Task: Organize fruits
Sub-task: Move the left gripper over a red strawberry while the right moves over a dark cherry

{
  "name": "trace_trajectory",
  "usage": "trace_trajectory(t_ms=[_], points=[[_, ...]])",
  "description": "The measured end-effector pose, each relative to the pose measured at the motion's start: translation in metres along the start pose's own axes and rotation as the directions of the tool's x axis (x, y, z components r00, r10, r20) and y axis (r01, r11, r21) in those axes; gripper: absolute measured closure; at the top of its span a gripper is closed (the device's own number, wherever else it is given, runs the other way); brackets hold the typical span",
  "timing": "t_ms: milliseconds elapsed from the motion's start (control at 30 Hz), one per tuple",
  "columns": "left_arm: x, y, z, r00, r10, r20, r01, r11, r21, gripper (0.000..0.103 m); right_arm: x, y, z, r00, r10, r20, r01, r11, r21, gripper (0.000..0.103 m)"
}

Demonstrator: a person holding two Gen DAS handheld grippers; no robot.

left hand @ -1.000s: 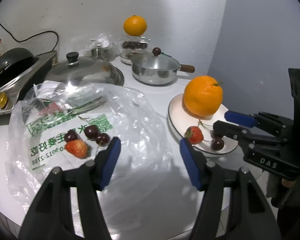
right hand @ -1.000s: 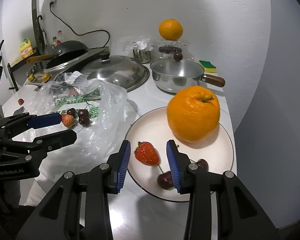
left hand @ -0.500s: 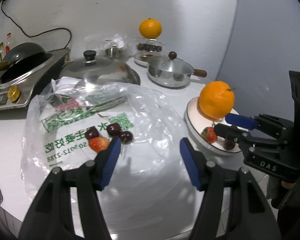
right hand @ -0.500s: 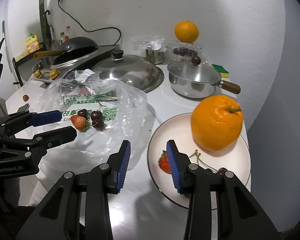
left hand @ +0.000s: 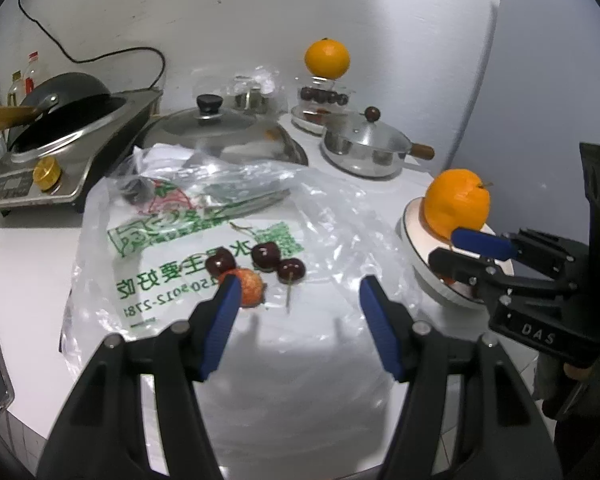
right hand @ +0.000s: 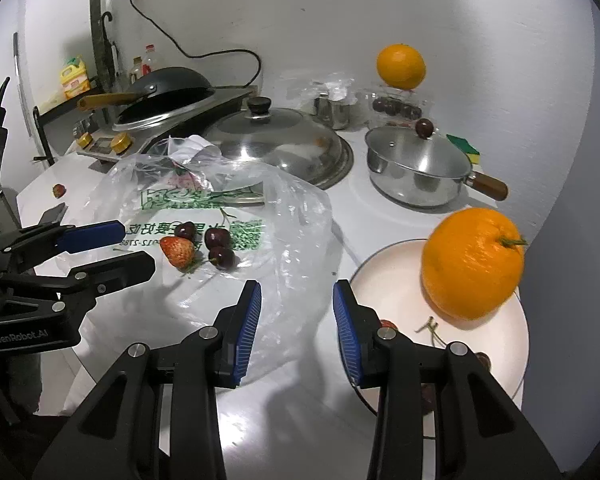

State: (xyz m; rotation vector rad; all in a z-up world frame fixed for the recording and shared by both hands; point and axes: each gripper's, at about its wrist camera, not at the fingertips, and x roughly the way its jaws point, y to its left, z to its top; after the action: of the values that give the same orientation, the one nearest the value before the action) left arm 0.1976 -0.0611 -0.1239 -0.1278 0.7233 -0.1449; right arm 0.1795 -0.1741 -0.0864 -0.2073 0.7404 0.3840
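A clear plastic bag [left hand: 204, 236] with green print lies flat on the white counter. On it sit a strawberry [left hand: 249, 290] and three dark cherries [left hand: 266, 255]; the strawberry also shows in the right wrist view [right hand: 178, 251]. A white plate [right hand: 384, 276] at the right holds a large orange [right hand: 472, 262], a strawberry and cherries partly hidden behind my right gripper. My left gripper [left hand: 296, 298] is open and empty, just in front of the bag's fruit. My right gripper [right hand: 296, 312] is open and empty over the plate's left edge.
A steel saucepan with lid [right hand: 416, 168], a large glass pan lid [right hand: 276, 136], and a wok on a cooktop [right hand: 164, 92] stand behind. A second orange [right hand: 401, 66] sits on a cherry container at the back wall. A loose small fruit [right hand: 59, 190] lies far left.
Both grippers have pulled back and to the left from the plate. The left gripper now faces the bag's fruit; the right gripper has left the plate's strawberry.
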Motion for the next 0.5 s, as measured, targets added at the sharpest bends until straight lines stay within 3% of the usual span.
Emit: trace_trajectory(t_ms=[500], points=[[0.006, 0.035, -0.002, 1.000, 0.023, -0.013, -0.023, 0.999, -0.038, 0.040, 0.026, 0.027, 0.014, 0.999, 0.038, -0.022, -0.039, 0.999, -0.036, 0.063]])
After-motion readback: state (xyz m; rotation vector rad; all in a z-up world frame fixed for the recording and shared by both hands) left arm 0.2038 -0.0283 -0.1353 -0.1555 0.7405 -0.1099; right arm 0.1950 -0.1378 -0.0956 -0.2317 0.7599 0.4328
